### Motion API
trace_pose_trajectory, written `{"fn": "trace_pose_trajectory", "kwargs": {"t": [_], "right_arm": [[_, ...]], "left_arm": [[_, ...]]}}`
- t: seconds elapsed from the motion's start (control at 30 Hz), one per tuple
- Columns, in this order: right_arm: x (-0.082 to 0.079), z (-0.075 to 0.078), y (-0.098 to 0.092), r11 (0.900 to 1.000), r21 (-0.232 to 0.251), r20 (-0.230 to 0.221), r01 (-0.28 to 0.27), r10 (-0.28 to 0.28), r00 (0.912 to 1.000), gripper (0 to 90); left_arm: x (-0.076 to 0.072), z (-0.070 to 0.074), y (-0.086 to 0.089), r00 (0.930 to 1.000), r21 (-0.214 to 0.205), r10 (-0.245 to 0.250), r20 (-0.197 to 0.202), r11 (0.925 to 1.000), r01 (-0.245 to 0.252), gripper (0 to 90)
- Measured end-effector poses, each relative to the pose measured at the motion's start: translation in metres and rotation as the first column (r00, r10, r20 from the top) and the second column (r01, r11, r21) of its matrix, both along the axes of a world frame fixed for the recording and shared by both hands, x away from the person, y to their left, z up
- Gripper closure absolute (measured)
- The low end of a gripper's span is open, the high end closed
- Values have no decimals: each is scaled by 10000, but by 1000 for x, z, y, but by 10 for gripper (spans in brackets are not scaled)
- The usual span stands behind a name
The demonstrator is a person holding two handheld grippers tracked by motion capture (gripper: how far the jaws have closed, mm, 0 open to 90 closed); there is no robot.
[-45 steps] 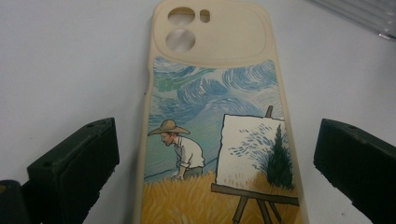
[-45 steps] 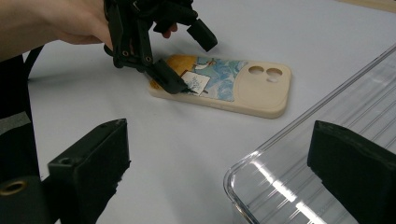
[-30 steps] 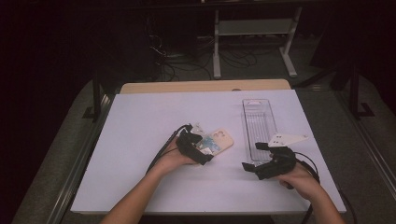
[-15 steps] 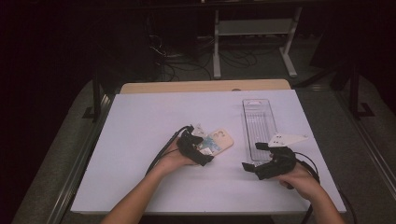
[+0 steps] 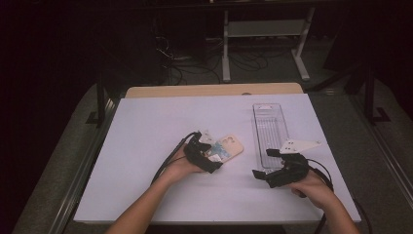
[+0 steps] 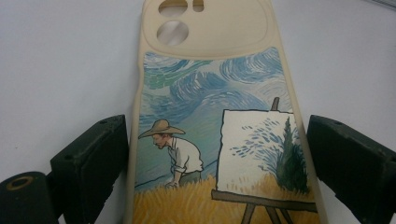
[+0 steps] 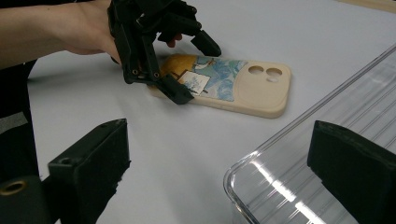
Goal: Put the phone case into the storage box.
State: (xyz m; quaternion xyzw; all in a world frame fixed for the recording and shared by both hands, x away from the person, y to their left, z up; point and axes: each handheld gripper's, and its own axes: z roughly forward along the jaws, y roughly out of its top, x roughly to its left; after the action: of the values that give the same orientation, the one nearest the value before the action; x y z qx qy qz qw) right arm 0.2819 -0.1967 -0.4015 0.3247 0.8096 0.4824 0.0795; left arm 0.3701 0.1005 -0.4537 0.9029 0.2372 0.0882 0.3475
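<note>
A beige phone case (image 5: 230, 146) printed with a painter in a wheat field lies flat near the middle of the white table. In the left gripper view the phone case (image 6: 210, 93) runs lengthwise between the jaws of my left gripper (image 6: 217, 154). Those jaws have just been closing on its long edges, and a thin gap still shows on the left side. From the right gripper view, my left gripper (image 7: 196, 71) straddles the painted end of the case (image 7: 252, 88). My right gripper (image 5: 262, 163) rests open at the near end of the clear tray (image 5: 271, 127), nothing between its jaws.
The clear plastic tray (image 7: 327, 112) stands lengthwise at the right, its near corner just ahead of my right gripper (image 7: 219, 154). A white sheet (image 5: 146, 122) covers the table. Desk legs and cables lie on the dark floor beyond the far edge.
</note>
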Motion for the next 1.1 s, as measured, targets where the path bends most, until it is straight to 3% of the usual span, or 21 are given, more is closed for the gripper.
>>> {"fn": "trace_pose_trajectory", "kwargs": {"t": [0.8,1.1], "right_arm": [[0,0,0,10000,10,40,-24,24,10000,50],[0,0,0,10000,52,1,-17,17,10000,50]], "left_arm": [[0,1,3,9999,-53,-105,84,9999,105,111],[2,9,12,10000,-370,50,30,9993,-49,112]]}}
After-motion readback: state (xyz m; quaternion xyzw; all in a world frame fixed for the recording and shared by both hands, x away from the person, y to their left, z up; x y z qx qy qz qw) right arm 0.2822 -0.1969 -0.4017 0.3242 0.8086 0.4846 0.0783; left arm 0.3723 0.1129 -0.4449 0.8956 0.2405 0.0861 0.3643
